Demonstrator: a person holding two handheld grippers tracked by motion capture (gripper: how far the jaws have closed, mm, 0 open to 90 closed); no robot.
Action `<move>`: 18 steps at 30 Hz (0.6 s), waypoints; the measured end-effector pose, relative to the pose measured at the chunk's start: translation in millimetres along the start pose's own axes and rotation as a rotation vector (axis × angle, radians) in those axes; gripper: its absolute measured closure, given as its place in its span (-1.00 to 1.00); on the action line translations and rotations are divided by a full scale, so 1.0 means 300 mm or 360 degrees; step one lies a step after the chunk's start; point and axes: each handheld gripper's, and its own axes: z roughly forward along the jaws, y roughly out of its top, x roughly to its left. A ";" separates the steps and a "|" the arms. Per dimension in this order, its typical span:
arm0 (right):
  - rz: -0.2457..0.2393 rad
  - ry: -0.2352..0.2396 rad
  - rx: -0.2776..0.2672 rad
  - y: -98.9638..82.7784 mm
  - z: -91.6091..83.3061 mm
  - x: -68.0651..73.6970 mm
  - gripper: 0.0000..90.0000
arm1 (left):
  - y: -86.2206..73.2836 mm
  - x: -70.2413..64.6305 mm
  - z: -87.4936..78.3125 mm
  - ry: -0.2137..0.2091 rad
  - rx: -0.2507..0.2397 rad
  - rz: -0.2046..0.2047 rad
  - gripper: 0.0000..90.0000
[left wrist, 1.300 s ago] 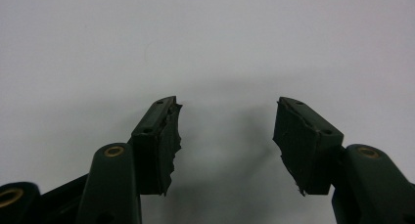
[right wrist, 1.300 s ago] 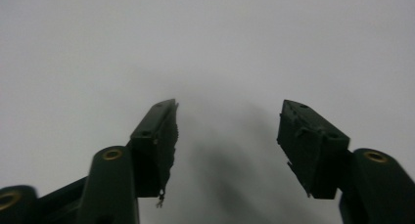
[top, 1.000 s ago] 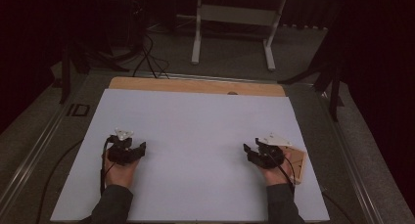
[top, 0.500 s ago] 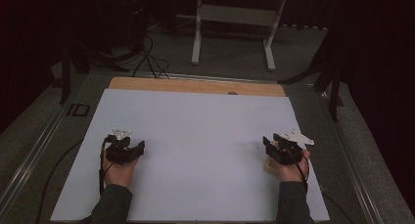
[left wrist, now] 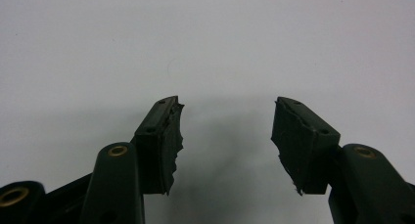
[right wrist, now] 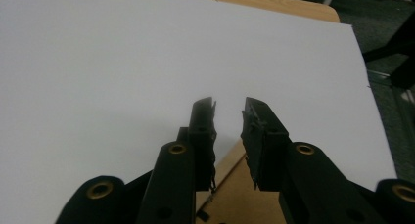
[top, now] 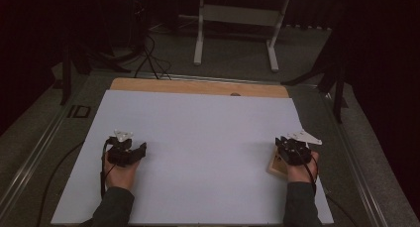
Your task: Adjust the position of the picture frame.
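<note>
1. Nearest to us, the right gripper [top: 292, 148] has slid outward to the right edge of the white sheet [top: 198, 138] since a second ago. It now hovers over the small wooden piece [top: 275, 166], which lies flat at that edge and sits partly under the hand.
2. Its fingers [right wrist: 203, 131] have just been closing and now stand narrow. A slim gap shows between them and we see nothing pinched in it. In the right gripper view the wooden piece lies below and behind the fingertips.
3. We judge that the right hand is lining up for a grasp on the piece and that the grasp is not yet made. The fingers look too narrow to take it flatwise, so an edge pinch seems likelier.
4. The left gripper [top: 126, 150] has kept its place at the sheet's left side. Its fingers are spread wide over bare sheet and hold nothing.
5. We count two grippers, one wooden piece and one white sheet.
6. Farther off we count one strip of bare wooden tabletop [top: 198, 86] beyond the sheet's far edge, and one white stand [top: 235, 14] on the floor behind.
</note>
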 end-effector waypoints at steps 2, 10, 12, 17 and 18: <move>-0.0019 -0.0027 0.0028 -0.002 0.010 -0.001 0.73 | 0.000 -0.001 0.001 -0.0002 0.0004 0.0000 -0.02; -0.0005 -0.0101 0.0102 -0.019 0.039 -0.020 0.99 | -0.001 -0.002 0.002 0.0000 0.0003 0.0002 -0.03; 0.0003 -0.0110 0.0122 -0.024 0.045 -0.024 0.99 | 0.000 -0.002 0.002 0.0000 0.0003 0.0003 -0.02; 0.0004 -0.0119 0.0158 -0.033 0.062 -0.029 0.99 | 0.000 -0.004 0.001 0.0004 -0.0001 0.0009 -0.02; 0.0004 -0.0119 0.0158 -0.033 0.062 -0.029 0.99 | 0.000 -0.004 0.001 0.0004 -0.0001 0.0009 -0.02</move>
